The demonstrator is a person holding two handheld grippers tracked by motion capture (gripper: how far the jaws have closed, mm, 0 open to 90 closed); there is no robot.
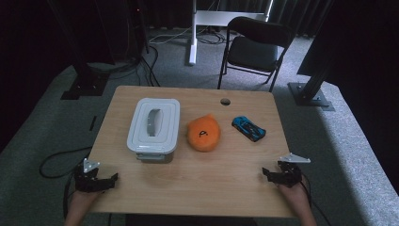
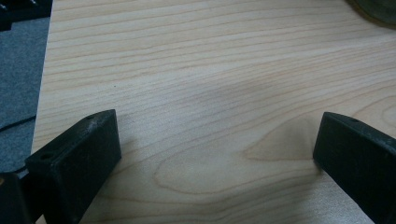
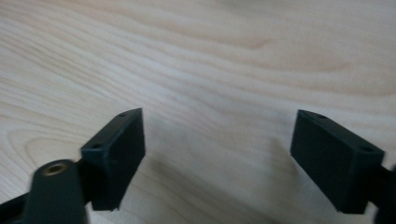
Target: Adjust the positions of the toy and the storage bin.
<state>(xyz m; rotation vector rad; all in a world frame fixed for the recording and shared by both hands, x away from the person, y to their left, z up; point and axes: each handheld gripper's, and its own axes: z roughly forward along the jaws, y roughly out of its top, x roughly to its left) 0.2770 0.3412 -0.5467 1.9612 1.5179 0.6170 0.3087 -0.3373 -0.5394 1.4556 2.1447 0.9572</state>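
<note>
Left gripper (image 1: 114, 178) at 7 o'clock and right gripper (image 1: 265, 175) at 5 o'clock, jaws wide and empty on bare table (image 1: 197, 174), lidded box (image 1: 154, 125), orange plush (image 1: 204, 133), blue car (image 1: 248, 128) across the middle, well apart.

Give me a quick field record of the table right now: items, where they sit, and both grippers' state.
table: light wood top, round hole near far edge
container: white lidded box, left of centre, lid on
plush: orange soft toy, centre, right of the box, apart from it
car: blue toy car, right of the plush, lying at an angle
left gripper: near-left corner, jaws open, nothing between them
right gripper: near-right edge, jaws open, nothing between them
contact: neither gripper touches an item
</note>
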